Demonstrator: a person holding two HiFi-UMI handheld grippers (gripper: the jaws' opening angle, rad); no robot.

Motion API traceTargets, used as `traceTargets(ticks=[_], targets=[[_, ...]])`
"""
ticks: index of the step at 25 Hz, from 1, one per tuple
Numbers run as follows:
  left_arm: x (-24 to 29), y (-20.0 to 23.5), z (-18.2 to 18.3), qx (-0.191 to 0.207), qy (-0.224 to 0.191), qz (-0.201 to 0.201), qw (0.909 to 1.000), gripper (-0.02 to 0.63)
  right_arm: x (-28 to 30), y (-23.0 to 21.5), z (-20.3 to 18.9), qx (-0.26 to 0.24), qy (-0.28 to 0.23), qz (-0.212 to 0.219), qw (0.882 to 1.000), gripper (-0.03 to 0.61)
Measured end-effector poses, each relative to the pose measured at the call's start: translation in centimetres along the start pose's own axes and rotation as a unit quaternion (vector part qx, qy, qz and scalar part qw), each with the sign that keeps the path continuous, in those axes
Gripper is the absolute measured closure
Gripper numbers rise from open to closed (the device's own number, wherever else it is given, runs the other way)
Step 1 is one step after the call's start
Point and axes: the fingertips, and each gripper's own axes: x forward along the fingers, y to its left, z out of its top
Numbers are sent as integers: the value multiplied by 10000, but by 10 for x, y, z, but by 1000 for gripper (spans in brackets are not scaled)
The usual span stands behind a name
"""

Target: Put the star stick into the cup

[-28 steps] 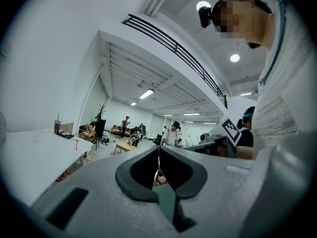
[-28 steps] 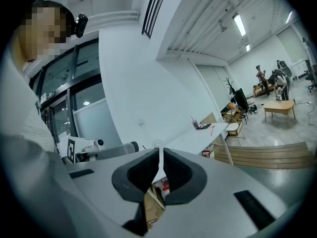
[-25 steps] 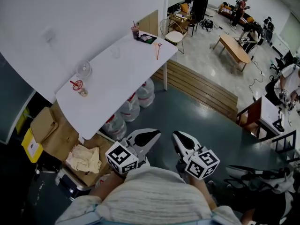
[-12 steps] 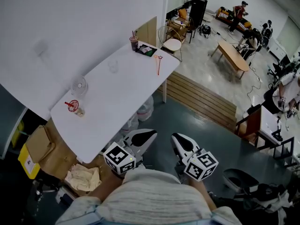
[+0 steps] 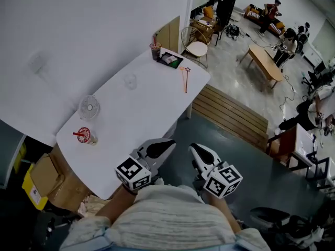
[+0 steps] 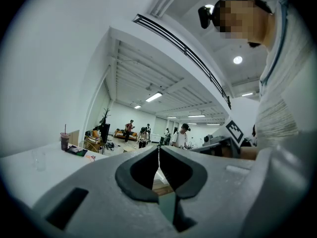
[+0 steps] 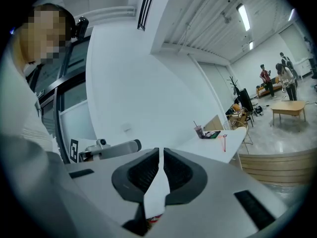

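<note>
The left gripper (image 5: 173, 141) hangs just off the near edge of the white table (image 5: 136, 114). Its grey moulded jaws are clenched tip to tip on nothing, with the dark ribbed pads bowing out behind the tips. Beside it, the right gripper (image 5: 191, 147) is off the same edge. Its jaws are drawn together to a thin slit and are also empty.

The star stick (image 5: 185, 80) lies flat near the table's far right corner, well apart from both grippers. It is a thin red rod with a small star outline at its far end.

Along the smooth, matt tabletop from its left end:
- a short cup with a red lid (image 5: 84, 136)
- a small round white fan (image 5: 89, 107)
- a clear cup (image 5: 130, 81), standing upright and empty at mid-table
- a dark drink cup with a straw (image 5: 155, 49) at the far corner
- a flat dark tablet (image 5: 170, 59) beside the drink cup, just behind the stick's star end
</note>
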Motion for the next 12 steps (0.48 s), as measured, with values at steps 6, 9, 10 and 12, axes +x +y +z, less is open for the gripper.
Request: traceTargets(ticks=[6, 9, 10, 12], targets=[[11, 44, -2, -134, 13, 127, 9998, 595, 40, -23, 4, 63, 176, 18, 9998, 568], [20, 64, -3, -182, 2, 239, 9995, 595, 61, -42, 14, 47, 213, 34, 9998, 568], [24, 73, -3, -194, -2, 300, 9994, 595, 69, -49, 18, 15, 221, 63, 9997, 568], [32, 93, -2, -209, -5, 445, 9988, 595, 86, -64, 27, -67, 241, 125, 9996, 567]])
